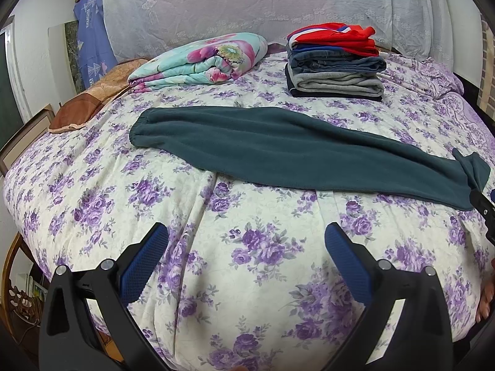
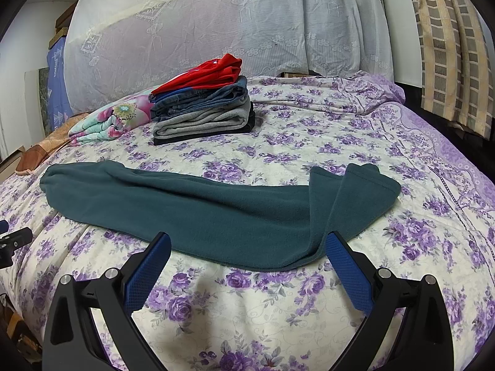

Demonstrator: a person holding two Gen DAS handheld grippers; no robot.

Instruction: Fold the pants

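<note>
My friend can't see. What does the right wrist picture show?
Dark green pants lie lengthwise, folded in half, on a purple-flowered bedspread, right before the open right tongs. Behind sits a stack of folded clothes beside a floral blanket.

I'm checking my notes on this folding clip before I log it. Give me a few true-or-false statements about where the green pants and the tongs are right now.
1. The green pants lie stretched across the bed. True.
2. The right tongs are clamped on the pants. False: they are open, just short of the near edge of the cloth.
3. The left tongs are open over bare bedspread. True.
4. The green pants sit on top of the stack of folded clothes. False: the stack stands apart, farther back on the bed.
5. A red garment tops that stack. True.
6. The flowered blanket is spread flat. False: it is folded up.
</note>
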